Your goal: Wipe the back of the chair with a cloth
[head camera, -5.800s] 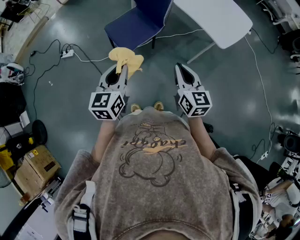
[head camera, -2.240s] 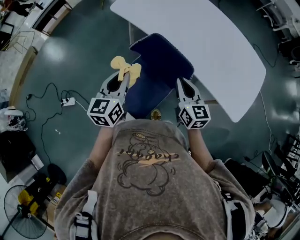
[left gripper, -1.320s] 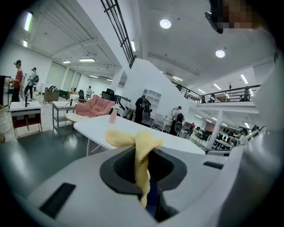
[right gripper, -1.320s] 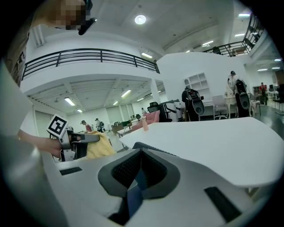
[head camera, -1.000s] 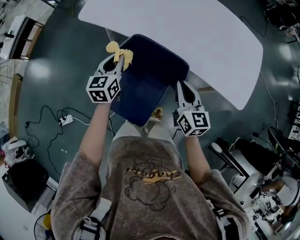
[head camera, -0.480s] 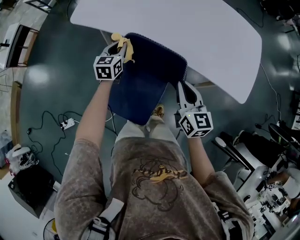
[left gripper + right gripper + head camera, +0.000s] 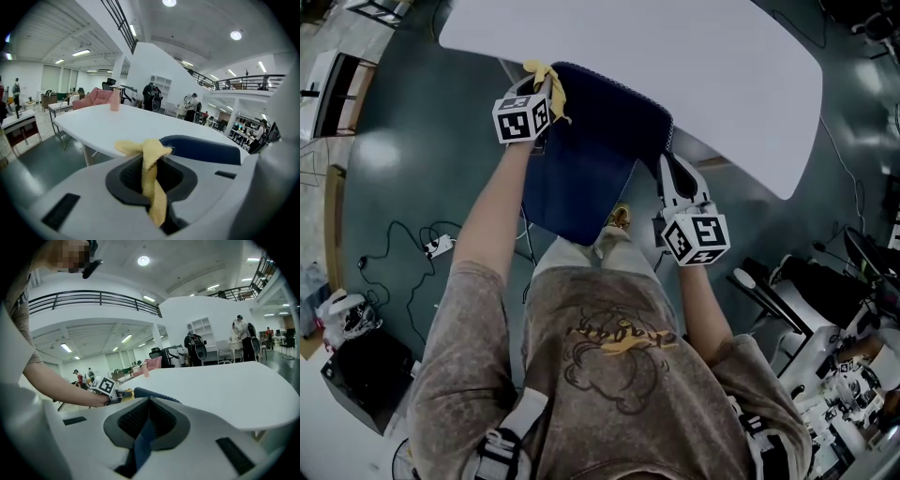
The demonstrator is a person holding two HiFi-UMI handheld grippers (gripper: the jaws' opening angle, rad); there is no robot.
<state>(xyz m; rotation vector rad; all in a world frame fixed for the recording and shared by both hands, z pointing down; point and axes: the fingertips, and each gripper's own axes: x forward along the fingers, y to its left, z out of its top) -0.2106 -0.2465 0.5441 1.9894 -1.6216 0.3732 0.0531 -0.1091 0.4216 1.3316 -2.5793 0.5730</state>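
A dark blue chair stands pushed against a white table, its back on the table side. My left gripper is shut on a yellow cloth and sits at the top left corner of the chair back. In the left gripper view the cloth is pinched between the jaws of my left gripper, with the blue chair back just beyond. My right gripper is shut beside the chair's right edge. In its own view the right gripper shows closed tips with a strip of the chair's blue behind them.
A power strip with cables lies on the floor at the left. Dark office chairs and gear crowd the right. A pink bottle stands on the table's far side. My shoe is at the seat's front edge.
I have walked up to the chair. The left gripper has carried the cloth forward to the top left of the chair back. The right gripper has stayed by the chair's right edge.
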